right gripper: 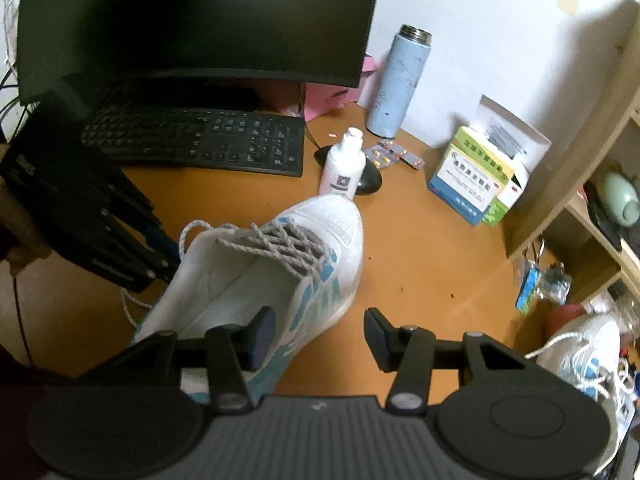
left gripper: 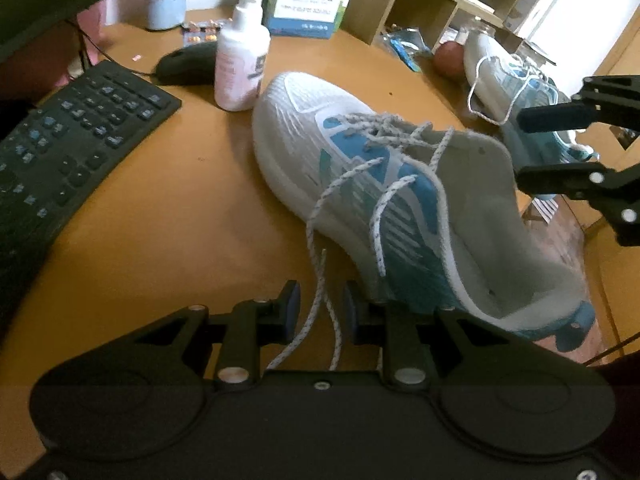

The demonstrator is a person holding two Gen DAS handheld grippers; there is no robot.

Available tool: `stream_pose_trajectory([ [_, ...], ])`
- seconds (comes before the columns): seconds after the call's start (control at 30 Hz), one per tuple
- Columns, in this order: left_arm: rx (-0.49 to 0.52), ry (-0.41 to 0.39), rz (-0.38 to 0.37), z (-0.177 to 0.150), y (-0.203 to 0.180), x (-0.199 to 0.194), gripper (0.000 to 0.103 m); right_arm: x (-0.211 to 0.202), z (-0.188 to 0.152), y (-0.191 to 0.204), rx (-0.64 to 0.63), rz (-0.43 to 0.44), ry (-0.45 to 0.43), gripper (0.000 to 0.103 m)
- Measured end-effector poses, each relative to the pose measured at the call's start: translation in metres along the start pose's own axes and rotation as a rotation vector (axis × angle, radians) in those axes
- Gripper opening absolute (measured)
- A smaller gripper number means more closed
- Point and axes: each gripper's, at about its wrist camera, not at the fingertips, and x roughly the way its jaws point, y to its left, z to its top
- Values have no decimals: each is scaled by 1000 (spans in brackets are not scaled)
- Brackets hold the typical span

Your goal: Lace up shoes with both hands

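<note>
Our left gripper [left gripper: 319,308] has its jaws narrowly parted, with two speckled lace ends [left gripper: 324,312] hanging loose in the gap; the blue pads do not press on them. Our right gripper [right gripper: 320,334] has its jaws about half open. Its left pad sits over the heel opening of the shoe [right gripper: 280,264], while its right pad hangs above bare tabletop [right gripper: 420,264], and nothing is clamped between them.

The shoe, white mesh with blue and teal side panels, lies on the orange tabletop with its toe pointing toward the bottle and its heel toward us. Grey-white lacing crosses the eyelets up to the collar, and one loop stands up by the tongue. In the right wrist view the left gripper's fingers reach the shoe's far side by that loop.

Just beyond the toe stands a white bottle [left gripper: 240,64] with a pink and dark label whose writing is too blurred to read. A black mouse [left gripper: 184,65] lies beside it, and a black keyboard [left gripper: 76,128] farther off under a dark monitor [right gripper: 200,20]. Blister packs of pills [right gripper: 394,154] lie near a pale blue flask [right gripper: 394,84]. A green, white and blue medicine box [right gripper: 470,180] bears Chinese print we cannot make out. A second shoe [left gripper: 504,84] rests by the wooden shelf unit [left gripper: 420,4].
</note>
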Motion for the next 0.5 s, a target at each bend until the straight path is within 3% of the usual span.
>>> stream_pose_trajectory([
  [0.03,-1,5,-6,0,1,2,6,0,-1,0,1,-2,3,51],
  [0.13,-15,11,8,-2,5,3,1,0,-2,0,4,-5,13,51],
  [0.27,-42,-14,15,-8,7,-12,1,-1,-1,0,7,3,3,51],
  [0.5,-94,-109,96,-17,10,-62,1,-2,10,-4,77,80,-49,51],
])
